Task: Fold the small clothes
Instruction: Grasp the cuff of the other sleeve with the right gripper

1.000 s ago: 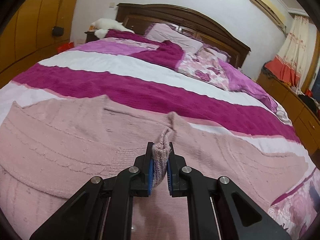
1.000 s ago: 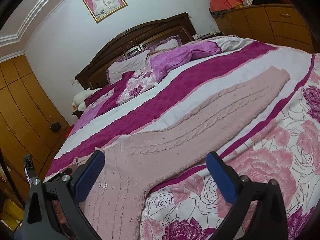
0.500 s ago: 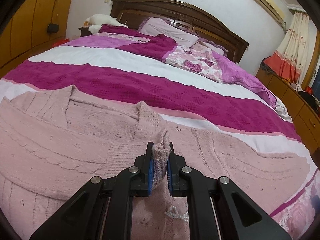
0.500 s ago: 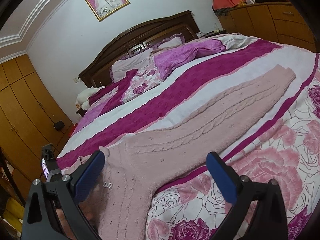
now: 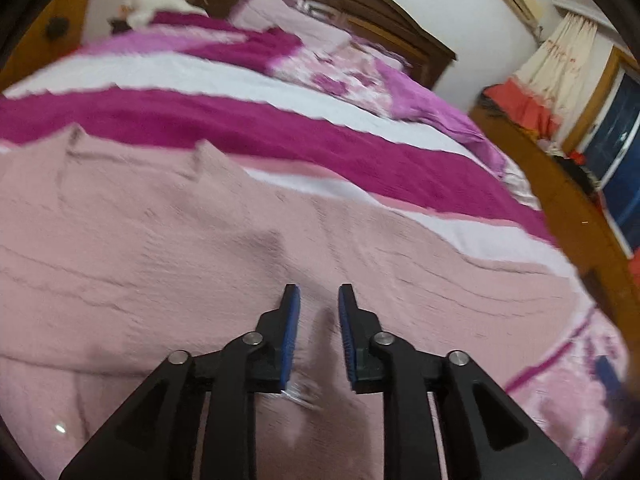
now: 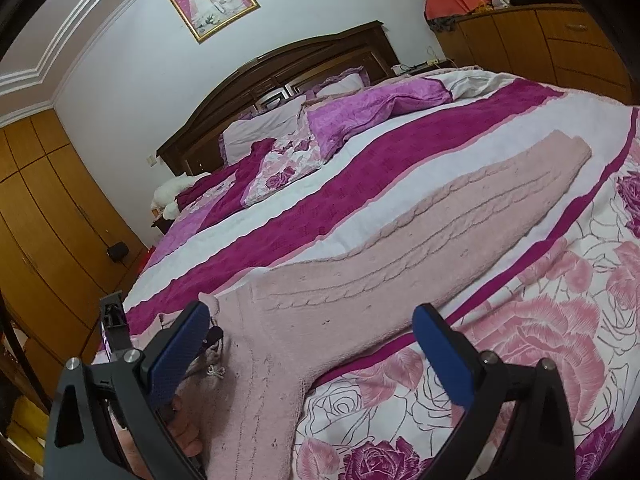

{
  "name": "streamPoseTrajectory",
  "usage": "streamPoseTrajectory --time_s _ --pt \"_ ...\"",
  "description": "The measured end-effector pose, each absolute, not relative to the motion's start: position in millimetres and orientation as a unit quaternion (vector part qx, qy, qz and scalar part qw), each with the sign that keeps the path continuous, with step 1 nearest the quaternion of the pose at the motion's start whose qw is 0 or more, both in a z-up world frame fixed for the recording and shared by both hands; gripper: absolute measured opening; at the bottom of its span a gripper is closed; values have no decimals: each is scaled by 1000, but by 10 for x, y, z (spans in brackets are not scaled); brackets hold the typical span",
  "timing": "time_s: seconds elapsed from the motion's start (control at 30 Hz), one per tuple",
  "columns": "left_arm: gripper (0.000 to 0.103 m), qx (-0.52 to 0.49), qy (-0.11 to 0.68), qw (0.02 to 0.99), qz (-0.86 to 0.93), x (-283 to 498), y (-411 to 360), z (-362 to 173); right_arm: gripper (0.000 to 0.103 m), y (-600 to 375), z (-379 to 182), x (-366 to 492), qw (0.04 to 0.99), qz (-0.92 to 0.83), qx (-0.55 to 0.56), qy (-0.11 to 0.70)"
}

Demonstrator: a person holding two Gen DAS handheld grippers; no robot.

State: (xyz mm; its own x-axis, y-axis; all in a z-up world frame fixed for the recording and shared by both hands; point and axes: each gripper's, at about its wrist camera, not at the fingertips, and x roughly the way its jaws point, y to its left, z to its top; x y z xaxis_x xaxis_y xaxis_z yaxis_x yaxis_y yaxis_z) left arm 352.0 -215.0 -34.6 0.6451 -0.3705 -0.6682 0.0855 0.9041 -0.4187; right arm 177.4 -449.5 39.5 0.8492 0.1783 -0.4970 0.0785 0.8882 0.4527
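Left tongs [image 5: 319, 304]: we found the jaws opening, a narrow gap between the blue pads, nothing pinched; pink knit showed through the gap, lying beneath. We pointed them steeply down at the sweater [image 5: 168, 248].

Right tongs [image 6: 312, 332]: we held these wide apart and empty, low over the near edge of the bed [image 6: 400, 152], one pad on either side of the garment's shoulder.

Sweater [image 6: 400, 264]: pale pink cable knit, spread flat on the bedspread. One sleeve [image 6: 500, 196] ran out straight and diagonal toward the far right edge, its cuff resting on the white stripe. Neckline toward the headboard in the left view, which was blurred. A small silvery trinket [image 6: 215, 371] lay on the knit just beside the right tongs' left pad; we could not tell what it was.

Bedspread [image 6: 560, 340]: magenta and white stripes, then pink rose print nearest us.

Surroundings: dark wooden headboard [image 6: 288, 72], crumpled purple quilt [image 6: 376, 108], framed picture [image 6: 214, 0] on the wall, wooden wardrobe [image 6: 44, 216] at left.
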Motion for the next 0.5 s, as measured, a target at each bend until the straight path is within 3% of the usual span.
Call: streamPoseTrajectory --time_s 0.3,0.5 --pt "31 -128 363 912 -139 3080 -2116 103 103 -4472 384 1793 932 26 231 279" --pt "31 -81 357 926 -97 2687 -1718 395 103 -4437 374 1794 933 28 219 284"
